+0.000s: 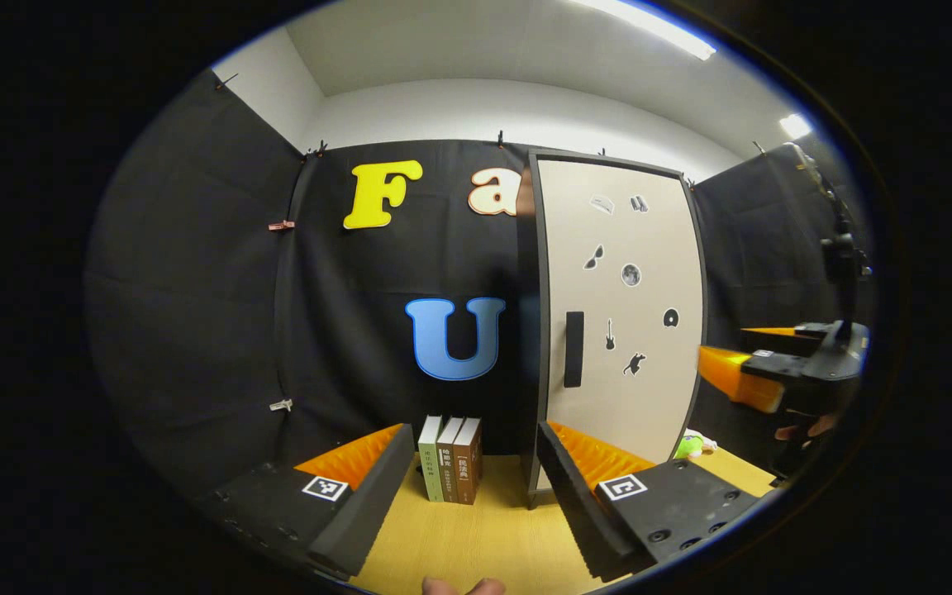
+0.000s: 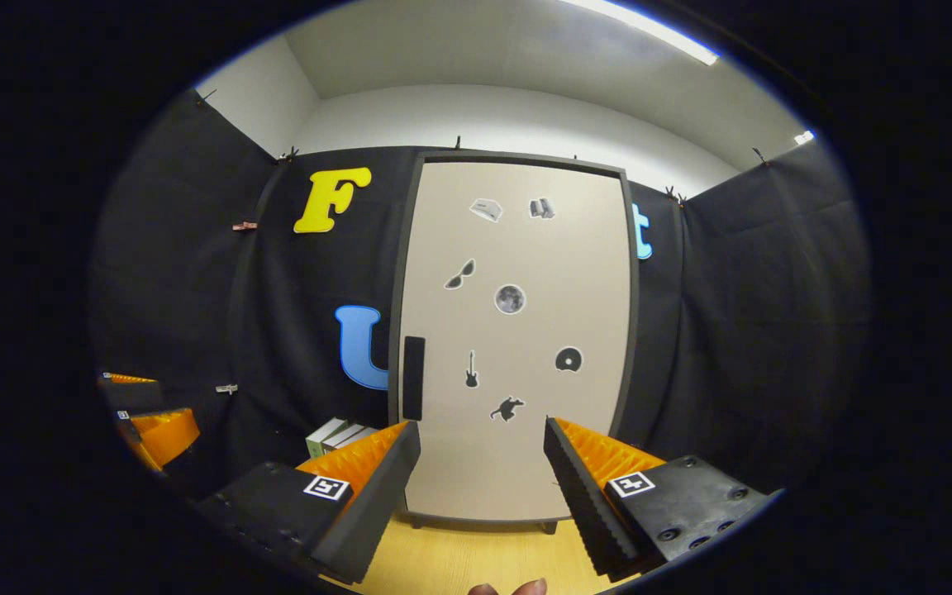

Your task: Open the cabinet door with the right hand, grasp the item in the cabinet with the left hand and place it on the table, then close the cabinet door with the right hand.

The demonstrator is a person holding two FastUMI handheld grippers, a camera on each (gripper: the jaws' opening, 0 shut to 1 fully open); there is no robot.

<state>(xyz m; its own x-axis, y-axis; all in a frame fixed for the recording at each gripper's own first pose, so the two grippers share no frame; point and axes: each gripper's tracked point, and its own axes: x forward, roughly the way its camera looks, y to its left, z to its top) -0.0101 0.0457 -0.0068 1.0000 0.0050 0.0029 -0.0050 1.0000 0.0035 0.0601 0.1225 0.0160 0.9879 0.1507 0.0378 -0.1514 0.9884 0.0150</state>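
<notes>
Fingers wide on both left gripper (image 1: 476,475) and right gripper (image 2: 480,471), nothing held. Tall beige dark-framed cabinet door (image 2: 513,347) shut, black handle (image 2: 414,378) untouched; every step left.

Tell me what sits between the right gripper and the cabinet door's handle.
Nothing: in the right gripper view, the right gripper faces the shut cabinet door, and only bare door lies between it and the handle.

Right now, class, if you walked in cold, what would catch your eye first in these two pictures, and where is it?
First the tall cabinet door, shut and dotted with small stickers, standing on the wooden table with a dark handle near its left edge. Next, three upright books to the left of the cabinet. Both claws, left claw and right claw, are open and empty, pointing at it.
</notes>
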